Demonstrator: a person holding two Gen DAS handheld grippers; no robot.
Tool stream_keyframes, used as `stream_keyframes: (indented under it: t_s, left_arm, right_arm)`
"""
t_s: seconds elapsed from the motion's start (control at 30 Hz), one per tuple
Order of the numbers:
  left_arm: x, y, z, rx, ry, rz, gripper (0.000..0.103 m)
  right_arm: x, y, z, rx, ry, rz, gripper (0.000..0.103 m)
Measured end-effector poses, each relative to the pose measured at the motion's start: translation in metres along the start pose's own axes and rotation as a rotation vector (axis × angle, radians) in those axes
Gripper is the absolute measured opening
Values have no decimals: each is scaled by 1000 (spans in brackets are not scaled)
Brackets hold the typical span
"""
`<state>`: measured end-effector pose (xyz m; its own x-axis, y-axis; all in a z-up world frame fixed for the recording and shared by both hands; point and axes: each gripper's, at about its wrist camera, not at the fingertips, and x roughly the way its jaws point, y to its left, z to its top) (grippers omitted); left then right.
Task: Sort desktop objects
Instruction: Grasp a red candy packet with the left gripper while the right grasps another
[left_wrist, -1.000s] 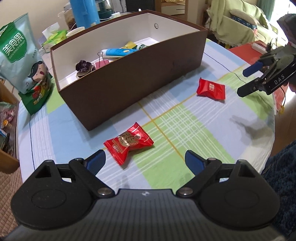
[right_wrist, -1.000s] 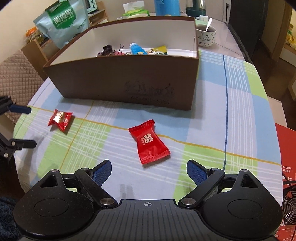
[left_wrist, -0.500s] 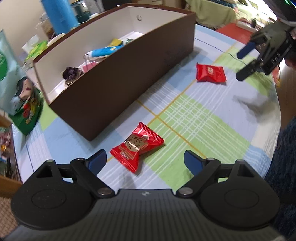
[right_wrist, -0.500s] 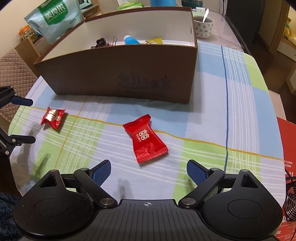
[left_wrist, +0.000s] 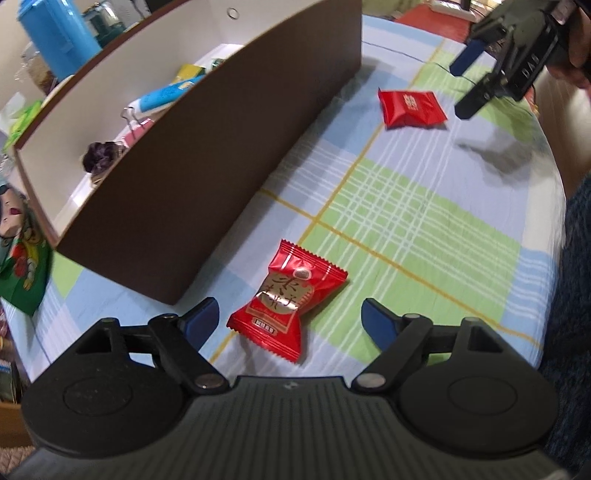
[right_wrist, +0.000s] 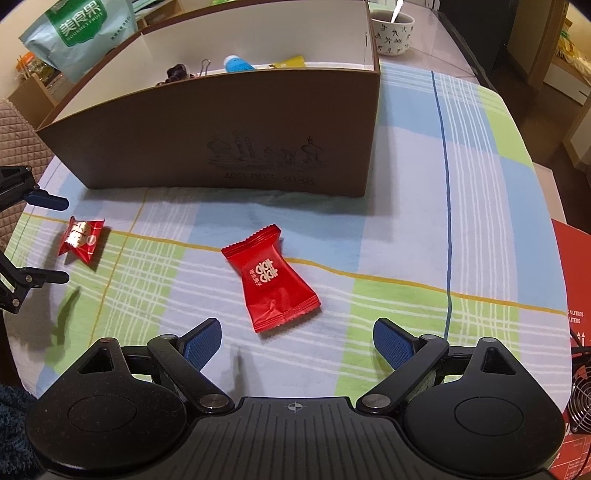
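Two red wrapped candies lie on the checked tablecloth in front of a brown box (left_wrist: 184, 166) with white inner walls. The gold-printed candy (left_wrist: 291, 295) lies between the fingertips of my left gripper (left_wrist: 290, 317). Its jaws are closing and the pads stand apart from the wrapper. The other red candy (right_wrist: 273, 284) lies just ahead of my right gripper (right_wrist: 297, 332), which is open, with the wrapper's near end reaching between its fingertips. In the left wrist view the right gripper (left_wrist: 465, 83) hovers by that candy (left_wrist: 410, 107). In the right wrist view the left gripper (right_wrist: 55, 239) flanks its candy (right_wrist: 81, 240).
Inside the box (right_wrist: 221, 147) lie a blue tube (left_wrist: 166, 98), a binder clip, a dark hair tie (left_wrist: 101, 158) and a yellow packet. A green snack bag (right_wrist: 77, 33) and a cup (right_wrist: 393, 31) stand behind it. The table edge runs close on the right (left_wrist: 554, 221).
My left gripper has sunk toward the gold-printed candy and rolled, and its jaws have narrowed a little. My right gripper has come slightly lower over its candy, still wide.
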<state>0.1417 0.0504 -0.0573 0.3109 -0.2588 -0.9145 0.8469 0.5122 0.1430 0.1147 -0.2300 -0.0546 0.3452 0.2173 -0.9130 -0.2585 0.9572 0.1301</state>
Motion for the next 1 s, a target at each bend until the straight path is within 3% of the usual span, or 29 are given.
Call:
stream_keyframes:
  t_s: [0.23,0.33,0.43,0.6,1.0]
  left_arm:
    - [11,8,4,35,16,-47,68]
    - [18,11,5,37,31,-69,56]
    - [20,12,4,24,38,-107,35]
    - [18,12,1,-36,37,-110,28]
    - [3,8,-7,-204,42,-59,27]
  right_arm:
    - [5,0,6,-1,18,-7,92]
    - [6,1,7,-8,19,-6,92]
    - [8,2,9,-18,20,0,92]
    - [12,5,10,-44,26,7,92]
    - [30,14,17,-200,-14,3,91]
